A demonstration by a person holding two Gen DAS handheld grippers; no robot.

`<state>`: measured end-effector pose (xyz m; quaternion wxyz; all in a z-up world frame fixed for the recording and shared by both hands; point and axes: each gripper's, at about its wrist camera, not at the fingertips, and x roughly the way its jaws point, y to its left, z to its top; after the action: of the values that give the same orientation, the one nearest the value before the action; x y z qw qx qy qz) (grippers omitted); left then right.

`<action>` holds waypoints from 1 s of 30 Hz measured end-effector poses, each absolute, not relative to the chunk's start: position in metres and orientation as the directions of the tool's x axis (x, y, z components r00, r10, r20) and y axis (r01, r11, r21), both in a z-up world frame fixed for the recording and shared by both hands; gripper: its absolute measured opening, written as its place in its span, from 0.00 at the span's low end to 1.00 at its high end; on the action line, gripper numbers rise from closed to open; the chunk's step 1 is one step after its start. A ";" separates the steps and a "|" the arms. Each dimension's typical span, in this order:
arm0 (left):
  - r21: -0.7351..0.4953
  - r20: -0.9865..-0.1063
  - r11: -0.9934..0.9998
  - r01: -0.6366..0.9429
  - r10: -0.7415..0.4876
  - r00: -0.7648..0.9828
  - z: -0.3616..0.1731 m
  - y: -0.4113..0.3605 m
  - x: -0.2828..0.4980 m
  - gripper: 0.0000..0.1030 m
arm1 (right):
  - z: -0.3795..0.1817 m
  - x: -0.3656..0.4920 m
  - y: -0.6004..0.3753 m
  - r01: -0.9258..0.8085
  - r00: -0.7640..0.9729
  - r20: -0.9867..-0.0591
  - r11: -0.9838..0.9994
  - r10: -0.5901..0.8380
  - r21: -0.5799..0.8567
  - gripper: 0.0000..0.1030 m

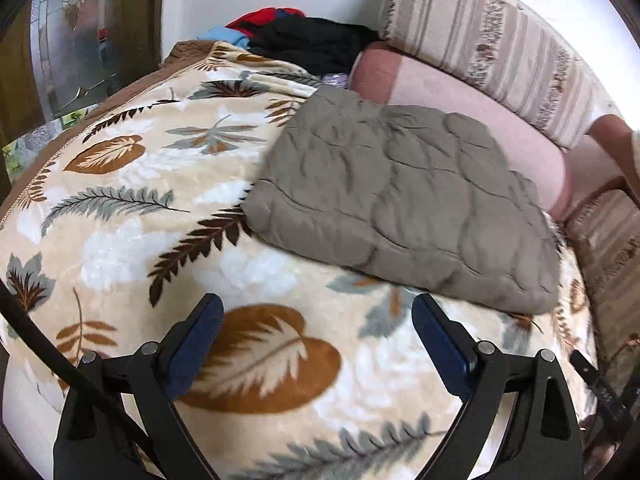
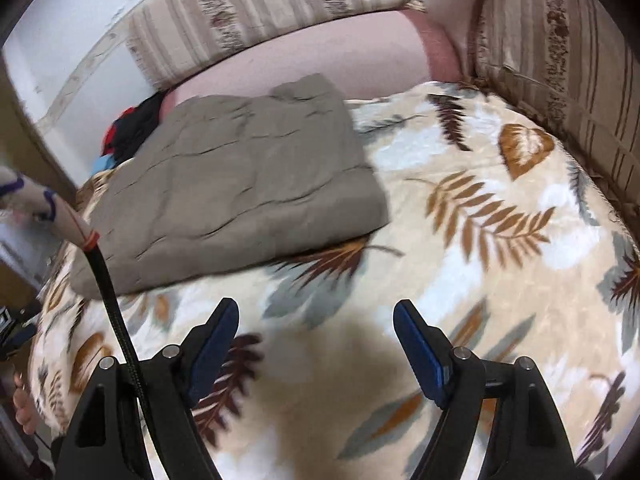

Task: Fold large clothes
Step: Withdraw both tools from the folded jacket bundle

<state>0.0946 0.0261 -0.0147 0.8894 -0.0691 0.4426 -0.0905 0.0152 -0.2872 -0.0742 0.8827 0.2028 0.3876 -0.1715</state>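
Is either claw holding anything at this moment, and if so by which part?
Nothing is held. The left claw and right claw both stand open above the leaf-print blanket, apart from the folded grey quilted garment.

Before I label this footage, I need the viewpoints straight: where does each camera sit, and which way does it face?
Left wrist: rides the left tongs, angled down over the leaf-print blanket at the folded grey quilt; both open fingers show, plus a forearm at the right edge.
Right wrist: rides the right tongs, angled down over the blanket; open fingers, a sleeve at the left and toes at the lower left.
Shared: quilt, blanket, striped cushions, dark clothes pile.
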 end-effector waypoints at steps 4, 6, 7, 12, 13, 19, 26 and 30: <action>-0.168 -0.755 0.977 0.130 -0.212 0.620 -0.003 0.023 0.077 0.92 | -0.064 0.016 -0.263 0.415 0.655 -0.740 0.891 -0.152 0.185 0.81; -0.161 -0.745 0.978 0.133 -0.209 0.633 0.002 0.025 0.072 0.92 | -0.062 0.016 -0.259 0.405 0.662 -0.735 0.896 -0.148 0.183 0.81; -0.162 -0.741 0.978 0.134 -0.210 0.638 0.003 0.026 0.070 0.92 | -0.060 0.016 -0.257 0.402 0.665 -0.732 0.897 -0.148 0.184 0.81; -0.153 -0.733 0.979 0.138 -0.206 0.648 0.004 0.031 0.071 0.92 | -0.056 0.020 -0.257 0.400 0.670 -0.725 0.901 -0.161 0.169 0.81; -0.151 -0.733 0.979 0.138 -0.204 0.649 0.003 0.031 0.072 0.92 | -0.057 0.022 -0.258 0.403 0.668 -0.726 0.900 -0.165 0.166 0.81; -0.096 -0.743 0.988 0.118 -0.150 0.652 -0.009 0.030 0.083 0.92 | -0.067 0.035 -0.266 0.418 0.642 -0.745 0.897 -0.181 0.142 0.81; -0.028 -0.746 0.994 0.101 -0.088 0.661 -0.014 0.028 0.091 0.92 | -0.072 0.047 -0.262 0.442 0.584 -0.753 0.897 -0.305 -0.020 0.81; -0.006 -0.735 0.994 0.106 -0.076 0.674 -0.009 0.022 0.087 0.92 | -0.072 0.046 -0.260 0.462 0.552 -0.752 0.883 -0.361 -0.085 0.81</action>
<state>0.0874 0.0221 -0.0091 0.9146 0.0188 0.4008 -0.0499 0.0464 -0.2601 -0.0719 0.8787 0.0615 0.4116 -0.2340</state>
